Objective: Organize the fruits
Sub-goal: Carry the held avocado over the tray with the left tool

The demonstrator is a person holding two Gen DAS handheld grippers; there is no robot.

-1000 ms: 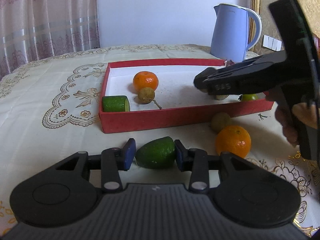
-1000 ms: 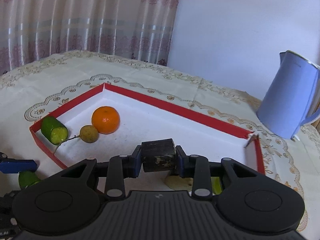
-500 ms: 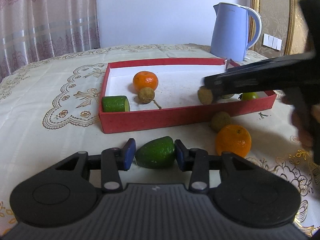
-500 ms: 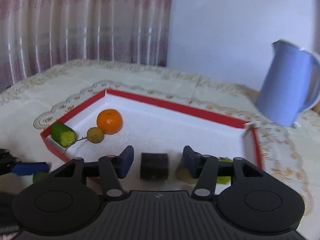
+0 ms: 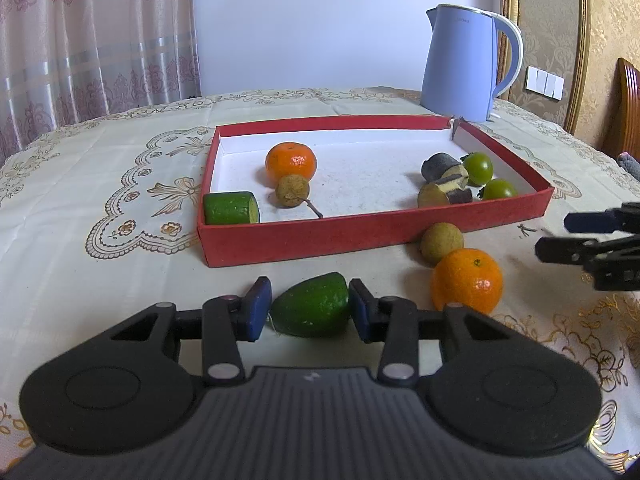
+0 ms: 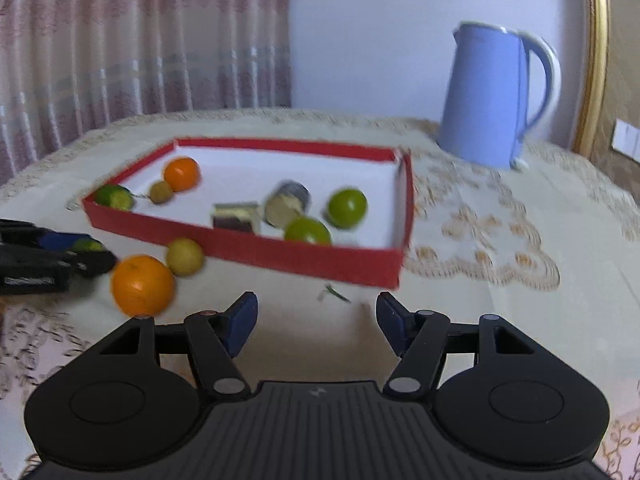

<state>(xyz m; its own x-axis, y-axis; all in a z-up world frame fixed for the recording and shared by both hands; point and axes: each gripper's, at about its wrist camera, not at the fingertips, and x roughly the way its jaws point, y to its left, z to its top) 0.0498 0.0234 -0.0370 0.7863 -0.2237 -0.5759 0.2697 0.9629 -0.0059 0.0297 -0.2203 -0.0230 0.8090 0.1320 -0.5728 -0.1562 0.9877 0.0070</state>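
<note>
We see a table under a cream embroidered tablecloth [image 5: 100,184], with a shallow red tray [image 5: 360,234] lying in the middle. Our left gripper [image 5: 309,309] hangs low in front of the tray, its blue pads pressed against both sides of a green cucumber piece [image 5: 310,310], which sits outside the tray near its front wall. Our right gripper [image 6: 316,324] is over bare cloth in front of the tray's right part, its jaws spreading apart with nothing between them.

Inside the tray, at the left, lie another cucumber piece [image 5: 231,208], a mandarin [image 5: 291,161] and a small brown longan [image 5: 293,191] touching it. At the right lie two dark eggplant chunks [image 5: 444,166] and two small green fruits [image 5: 480,168].

Outside the tray, by its front right, a second longan [image 5: 442,242] touches a second mandarin [image 5: 467,280]. A blue kettle [image 5: 464,64] stands behind the tray.
</note>
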